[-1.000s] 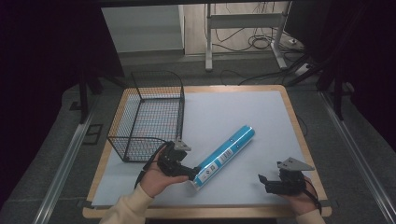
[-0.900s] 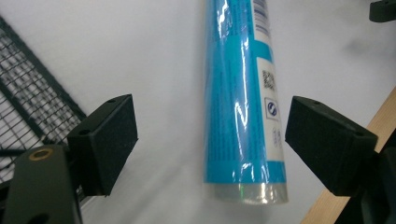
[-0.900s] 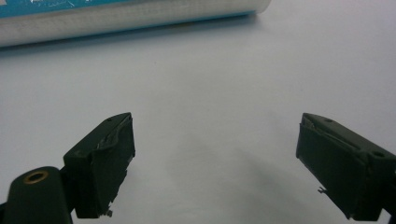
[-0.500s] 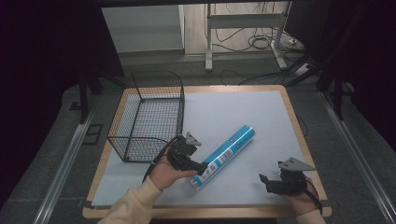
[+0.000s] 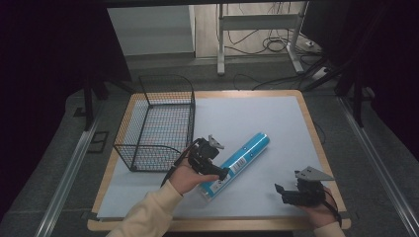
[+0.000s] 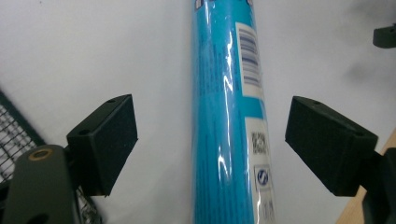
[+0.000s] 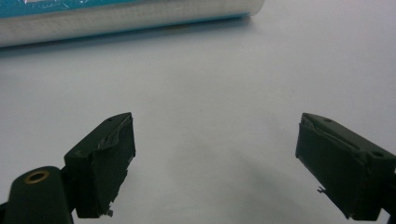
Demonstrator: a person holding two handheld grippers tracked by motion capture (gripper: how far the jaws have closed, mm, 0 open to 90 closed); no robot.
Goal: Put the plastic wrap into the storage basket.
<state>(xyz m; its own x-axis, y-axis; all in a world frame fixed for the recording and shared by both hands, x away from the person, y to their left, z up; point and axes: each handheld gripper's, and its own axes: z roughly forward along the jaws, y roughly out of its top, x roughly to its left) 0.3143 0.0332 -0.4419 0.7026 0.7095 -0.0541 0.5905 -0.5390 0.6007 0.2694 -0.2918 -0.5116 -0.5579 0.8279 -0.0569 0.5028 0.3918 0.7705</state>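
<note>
A long blue tube (image 5: pixel 236 163) with a white label lies diagonally on the white sheet, near the table's middle front. My left gripper (image 5: pixel 217 165) hangs over its near half, open. In the left gripper view the blue tube (image 6: pixel 229 116) runs straight up between the two spread black pads (image 6: pixel 105 140), which do not touch it. My right gripper (image 5: pixel 280 194) rests low at the front right, apart from the tube and open. In the right gripper view nothing lies between its pads (image 7: pixel 105 163), and the blue tube (image 7: pixel 116 18) crosses the top.
A black wire basket (image 5: pixel 165 78) stands at the left of the table, just left of my left hand; its mesh (image 6: pixel 14 135) shows beside the left jaw. The white sheet (image 5: pixel 247 113) covers the wooden tabletop (image 5: pixel 316 128). Cables lie on the floor beyond.
My left gripper has moved right and forward from beside the basket until its open jaws straddle the tube. The right gripper and the tube have stayed put.
</note>
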